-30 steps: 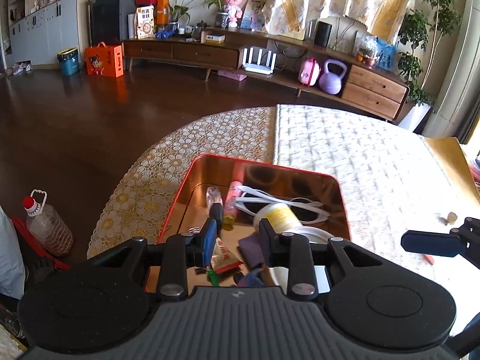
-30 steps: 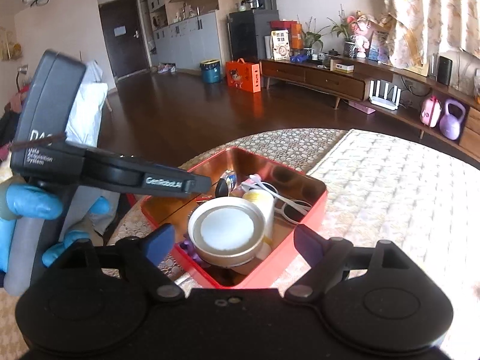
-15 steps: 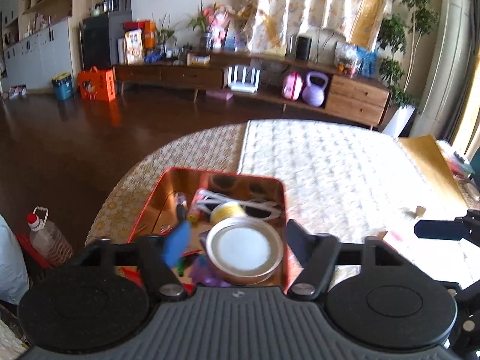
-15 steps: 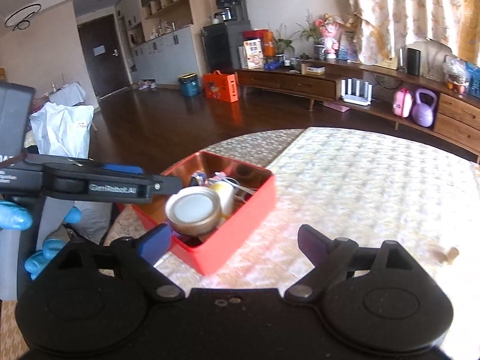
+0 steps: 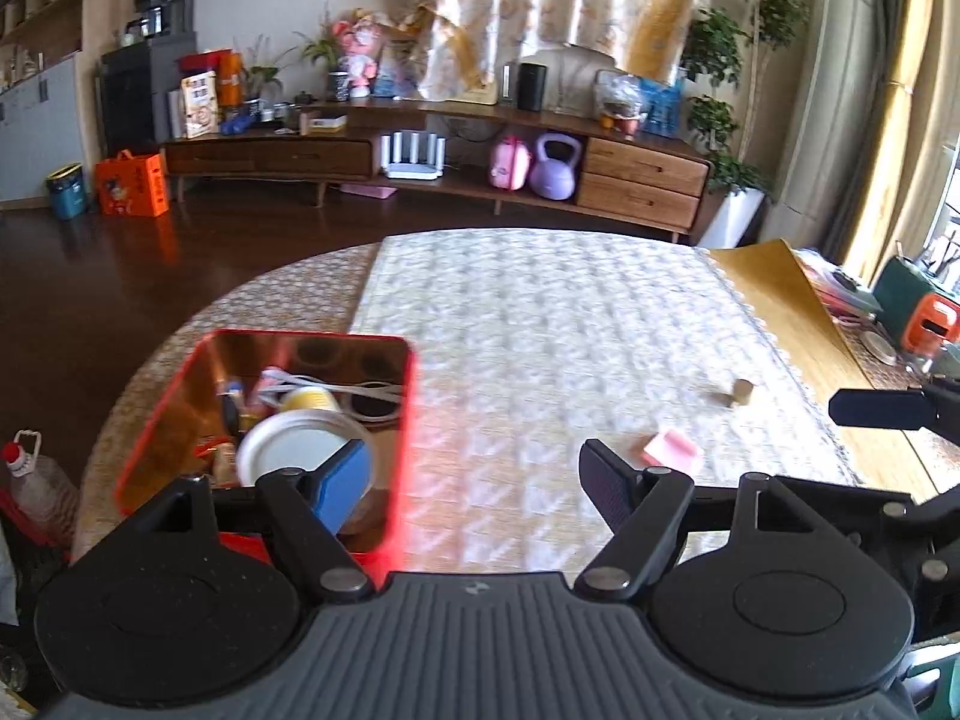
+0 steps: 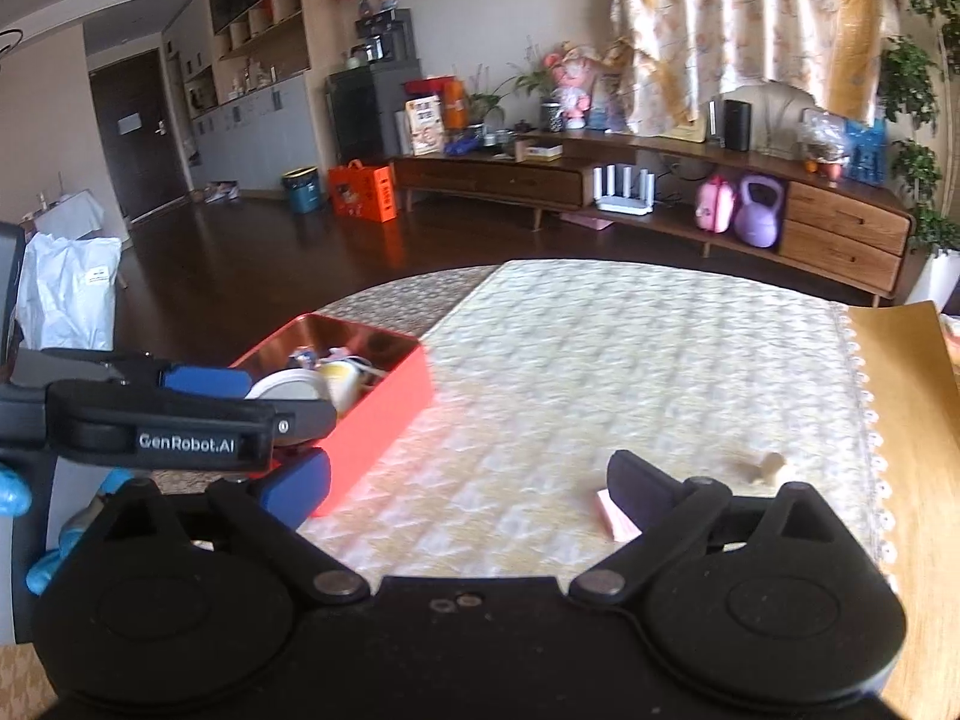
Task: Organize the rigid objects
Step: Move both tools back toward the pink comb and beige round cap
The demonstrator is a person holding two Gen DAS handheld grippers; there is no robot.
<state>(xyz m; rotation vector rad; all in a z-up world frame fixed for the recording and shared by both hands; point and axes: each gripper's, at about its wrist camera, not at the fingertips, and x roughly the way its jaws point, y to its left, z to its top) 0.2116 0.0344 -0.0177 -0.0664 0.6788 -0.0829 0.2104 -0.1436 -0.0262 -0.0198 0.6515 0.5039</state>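
A red tin box (image 5: 409,396) sits at the table's left, holding a white-lidded round jar (image 5: 294,456), white sunglasses (image 5: 366,391) and other small items. A pink block (image 5: 672,450) and a small wooden cylinder (image 5: 741,391) lie on the cream tablecloth to the right. My left gripper (image 5: 477,480) hovers over the cloth just right of the tin, jaws opening, nothing between them. My right gripper (image 6: 465,483) hangs above the cloth between the tin (image 6: 384,414) and the pink block (image 6: 618,519), jaws opening wide and empty. The wooden cylinder (image 6: 771,468) lies beyond it.
A wooden board (image 5: 774,288) covers the table's right side, with a green and orange clutter (image 5: 930,318) at its far edge. A plastic bottle (image 5: 36,492) stands on the floor left of the table. A white bag (image 6: 66,294) stands further left.
Both grippers drew back from over the tin and swung right across the cloth. The left jaws went from nearly shut to wide apart. The right jaws spread further.
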